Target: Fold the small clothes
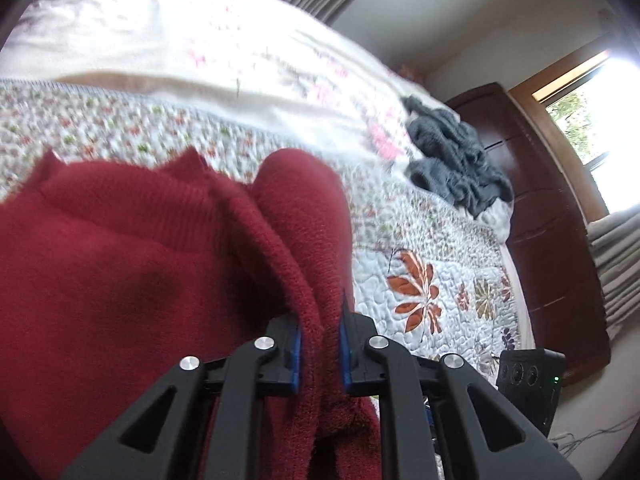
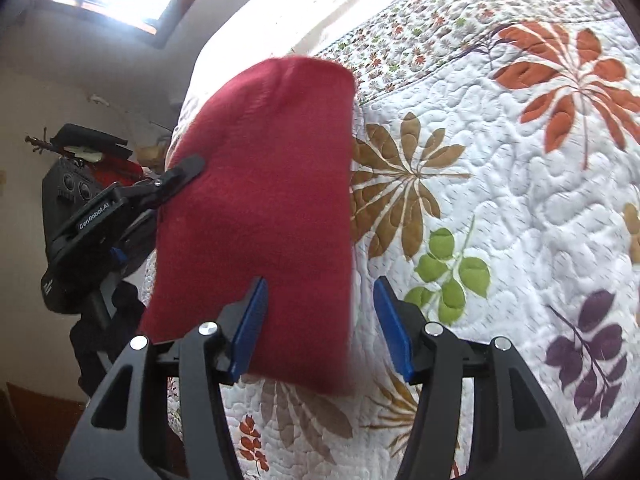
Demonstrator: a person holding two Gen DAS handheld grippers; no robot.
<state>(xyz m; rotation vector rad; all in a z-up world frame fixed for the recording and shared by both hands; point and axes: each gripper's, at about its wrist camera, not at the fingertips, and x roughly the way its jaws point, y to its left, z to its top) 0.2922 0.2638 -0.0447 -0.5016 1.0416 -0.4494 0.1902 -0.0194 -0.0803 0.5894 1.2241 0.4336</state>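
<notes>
Left gripper (image 1: 321,340) clamped on red sweater (image 1: 120,264) edge, over floral quilt (image 1: 432,248); grey garment (image 1: 456,156) beyond.

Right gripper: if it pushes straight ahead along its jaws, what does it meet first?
Probably the red knit garment, hanging just ahead of the open right gripper and overlapping its left jaw; the quilted bedspread lies behind. Depth is unclear.

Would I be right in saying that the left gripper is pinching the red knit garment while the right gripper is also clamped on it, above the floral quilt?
Not quite. The left gripper does pinch the red knit garment, but the right gripper is open, jaws apart and gripping nothing, as the right wrist view shows. The floral quilt lies below.
</notes>
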